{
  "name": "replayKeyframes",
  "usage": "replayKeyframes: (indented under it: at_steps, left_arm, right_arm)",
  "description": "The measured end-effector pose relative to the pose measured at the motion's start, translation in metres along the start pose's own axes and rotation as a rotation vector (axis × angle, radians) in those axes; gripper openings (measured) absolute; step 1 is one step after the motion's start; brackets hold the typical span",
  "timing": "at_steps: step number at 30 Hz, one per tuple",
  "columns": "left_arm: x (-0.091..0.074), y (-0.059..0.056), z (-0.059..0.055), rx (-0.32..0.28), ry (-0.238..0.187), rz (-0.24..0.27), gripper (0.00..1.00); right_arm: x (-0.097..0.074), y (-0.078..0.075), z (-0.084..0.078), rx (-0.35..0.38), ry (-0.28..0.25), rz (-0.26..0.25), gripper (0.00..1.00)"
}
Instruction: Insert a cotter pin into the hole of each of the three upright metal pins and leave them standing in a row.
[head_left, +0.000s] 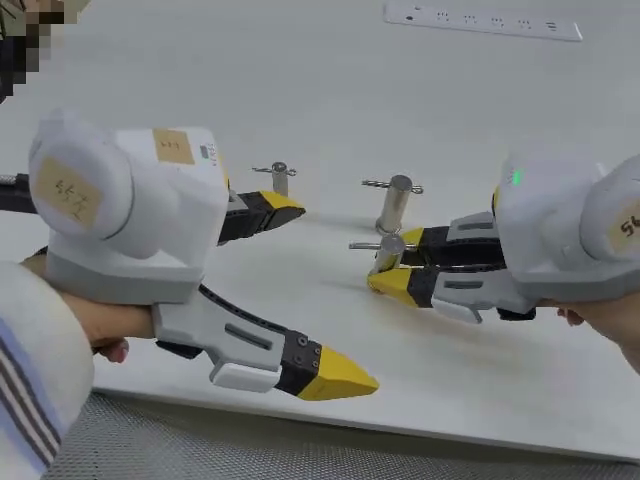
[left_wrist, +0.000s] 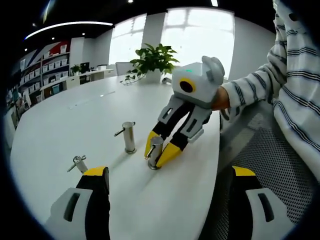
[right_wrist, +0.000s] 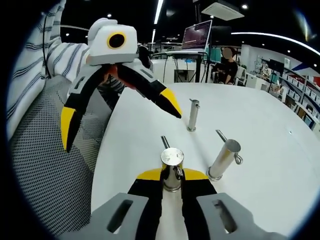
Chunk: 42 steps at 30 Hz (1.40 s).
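Observation:
Three upright metal pins stand on the white table (head_left: 330, 90), each with a cotter pin through its top. The far-left pin (head_left: 280, 180) (left_wrist: 79, 163) (right_wrist: 193, 115) stands beside the upper jaw of my left gripper (head_left: 312, 292) (left_wrist: 169, 172) (right_wrist: 121, 122), which is wide open and holds nothing. The middle pin (head_left: 396, 204) (left_wrist: 129, 137) (right_wrist: 224, 160) stands free. My right gripper (head_left: 396, 262) (left_wrist: 157, 153) (right_wrist: 172, 178) is shut on the nearest pin (head_left: 388, 252) (left_wrist: 155, 150) (right_wrist: 172, 165), with a yellow tip on each side of its base.
A white power strip (head_left: 482, 20) lies at the table's far edge. The near table edge runs below the left gripper, with a grey mesh chair seat (head_left: 300, 455) under it. A potted plant (left_wrist: 152, 57) stands at the table's far end.

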<state>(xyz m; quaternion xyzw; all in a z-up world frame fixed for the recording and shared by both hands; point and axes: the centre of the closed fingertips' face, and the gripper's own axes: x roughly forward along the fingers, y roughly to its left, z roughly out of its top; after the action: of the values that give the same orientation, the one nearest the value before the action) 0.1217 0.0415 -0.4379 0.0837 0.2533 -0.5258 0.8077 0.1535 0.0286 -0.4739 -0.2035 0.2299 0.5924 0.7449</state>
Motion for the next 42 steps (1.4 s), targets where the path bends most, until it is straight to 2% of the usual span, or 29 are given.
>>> replayKeyframes:
  at_steps: [6, 9, 12, 18, 23, 24, 27, 28, 32, 42]
  left_arm:
    - [-0.002, 0.001, 0.001, 0.004, 0.005, -0.001, 0.99]
    - [-0.002, -0.001, 0.003, -0.006, -0.006, -0.006, 0.99]
    - [-0.002, -0.004, 0.004, -0.011, -0.009, -0.013, 0.99]
    - [-0.004, -0.008, 0.008, -0.010, -0.004, -0.016, 0.99]
    - [-0.008, -0.005, 0.011, -0.026, -0.010, 0.002, 0.99]
    - [-0.009, -0.003, 0.009, -0.031, -0.002, 0.013, 0.99]
    - [-0.011, 0.001, 0.005, -0.042, 0.005, 0.039, 0.99]
    - [-0.013, 0.005, 0.002, -0.055, 0.011, 0.065, 0.99]
    - [-0.017, 0.007, -0.002, -0.061, 0.021, 0.081, 0.99]
    - [-0.020, 0.009, -0.006, -0.093, 0.031, 0.108, 0.99]
  right_arm:
    - [-0.010, -0.005, 0.005, -0.007, -0.027, -0.013, 0.08]
    - [-0.022, -0.013, 0.006, 0.027, -0.049, -0.028, 0.08]
    - [-0.031, -0.020, 0.003, 0.028, -0.048, -0.046, 0.08]
    - [-0.053, -0.043, -0.007, 0.045, -0.031, -0.098, 0.08]
    - [-0.066, -0.062, -0.020, 0.060, -0.013, -0.137, 0.08]
    - [-0.070, -0.070, -0.025, 0.067, -0.011, -0.146, 0.08]
    - [-0.074, -0.077, -0.030, 0.078, -0.009, -0.163, 0.08]
    - [-0.076, -0.081, -0.033, 0.078, -0.004, -0.175, 0.08]
    - [-0.080, -0.091, -0.039, 0.080, -0.001, -0.181, 0.08]
    - [-0.078, -0.095, -0.048, 0.098, 0.002, -0.167, 0.08]
